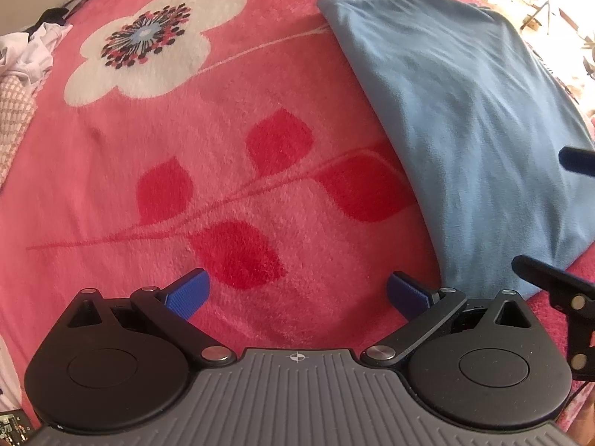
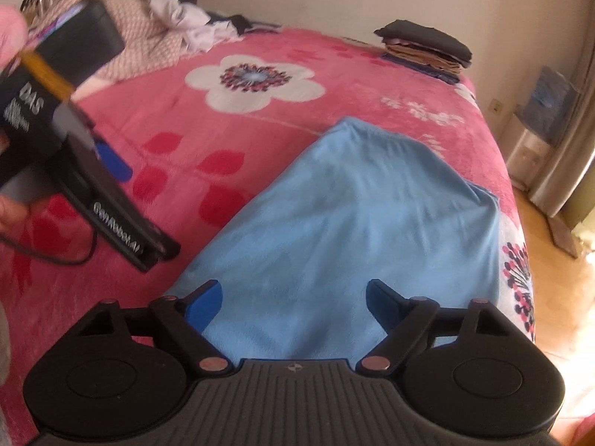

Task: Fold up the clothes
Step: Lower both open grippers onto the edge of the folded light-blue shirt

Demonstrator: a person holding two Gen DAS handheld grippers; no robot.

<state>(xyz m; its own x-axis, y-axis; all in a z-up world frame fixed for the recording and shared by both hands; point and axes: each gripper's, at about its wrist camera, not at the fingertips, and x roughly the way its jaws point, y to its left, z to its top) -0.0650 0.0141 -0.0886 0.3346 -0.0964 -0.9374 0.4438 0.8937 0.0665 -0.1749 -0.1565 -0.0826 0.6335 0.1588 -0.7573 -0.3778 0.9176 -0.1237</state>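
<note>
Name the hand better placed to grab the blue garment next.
Right, probably. The right gripper is open directly over the blue garment; the left gripper is open over bare blanket beside it.

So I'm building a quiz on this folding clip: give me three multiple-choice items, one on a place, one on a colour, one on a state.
1. Where does the stack of folded clothes sit?
A. at the far corner of the bed, near the wall
B. on the floor
C. on top of the blue garment

2. What colour is the garment lying in front of the right gripper?
A. white
B. light blue
C. black

3. How does the left gripper stand?
A. shut on the garment
B. shut on the blanket
C. open, over the pink blanket

Answers: 1 A, the stack rests on the bed's far edge by the wall. 2 B, the cloth is plainly light blue. 3 C, its blue fingers stand wide apart with only blanket showing between them.
</note>
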